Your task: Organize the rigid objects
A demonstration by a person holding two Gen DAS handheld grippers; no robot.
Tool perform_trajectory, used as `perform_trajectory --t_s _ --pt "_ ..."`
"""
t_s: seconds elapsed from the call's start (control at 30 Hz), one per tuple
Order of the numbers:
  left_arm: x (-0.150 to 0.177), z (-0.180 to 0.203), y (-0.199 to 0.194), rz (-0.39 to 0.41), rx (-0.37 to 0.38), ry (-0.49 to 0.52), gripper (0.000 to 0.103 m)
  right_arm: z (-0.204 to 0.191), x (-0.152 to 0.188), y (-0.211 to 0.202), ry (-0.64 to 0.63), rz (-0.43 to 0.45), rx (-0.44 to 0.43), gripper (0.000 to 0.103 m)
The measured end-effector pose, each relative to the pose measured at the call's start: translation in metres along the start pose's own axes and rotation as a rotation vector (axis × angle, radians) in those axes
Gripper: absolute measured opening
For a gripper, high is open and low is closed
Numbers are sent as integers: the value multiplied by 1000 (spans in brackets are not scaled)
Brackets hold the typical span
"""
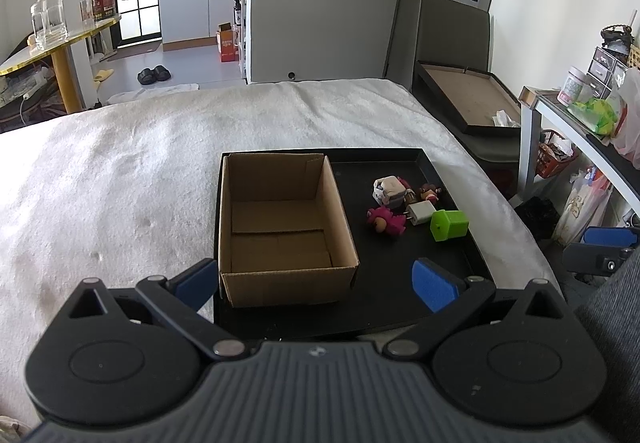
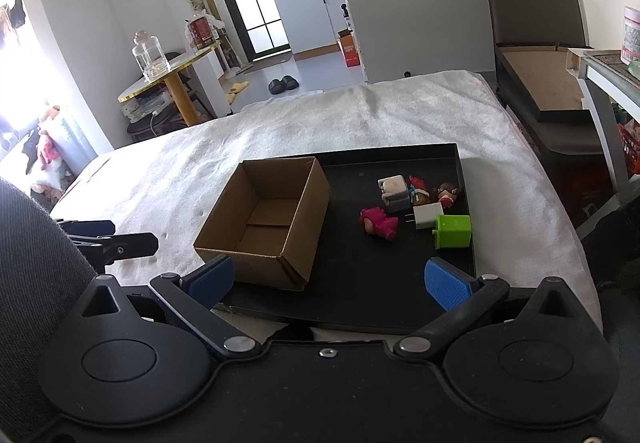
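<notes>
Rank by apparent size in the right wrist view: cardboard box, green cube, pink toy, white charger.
1. cardboard box, by far
2. green cube
3. pink toy
4. white charger

Pink toy and charger look close; that order is unsure.

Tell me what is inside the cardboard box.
The cardboard box holds nothing visible: only its bare bottom flaps show. The near wall hides a strip of floor in both views. The toys lie outside, on the black tray.

Cardboard box (image 2: 266, 227): open-topped, empty, reachable from above.
Right of box: bare strip of black tray (image 2: 352, 267), passable.
Further right: clustered toys (image 2: 416, 207) block.
</notes>
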State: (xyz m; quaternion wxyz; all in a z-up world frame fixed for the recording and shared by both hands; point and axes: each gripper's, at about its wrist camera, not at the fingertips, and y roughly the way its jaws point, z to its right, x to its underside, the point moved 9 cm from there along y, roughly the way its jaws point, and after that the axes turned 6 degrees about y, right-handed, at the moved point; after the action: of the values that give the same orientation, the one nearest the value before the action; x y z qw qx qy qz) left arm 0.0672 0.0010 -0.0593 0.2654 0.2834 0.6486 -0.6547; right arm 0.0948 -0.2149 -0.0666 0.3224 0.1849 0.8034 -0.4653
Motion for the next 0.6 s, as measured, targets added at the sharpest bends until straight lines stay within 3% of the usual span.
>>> perform_trajectory --t_s 0.6 --pt "-3 -3 -4 28 -6 4 102 1 -4 0 -4 10 -5 103"
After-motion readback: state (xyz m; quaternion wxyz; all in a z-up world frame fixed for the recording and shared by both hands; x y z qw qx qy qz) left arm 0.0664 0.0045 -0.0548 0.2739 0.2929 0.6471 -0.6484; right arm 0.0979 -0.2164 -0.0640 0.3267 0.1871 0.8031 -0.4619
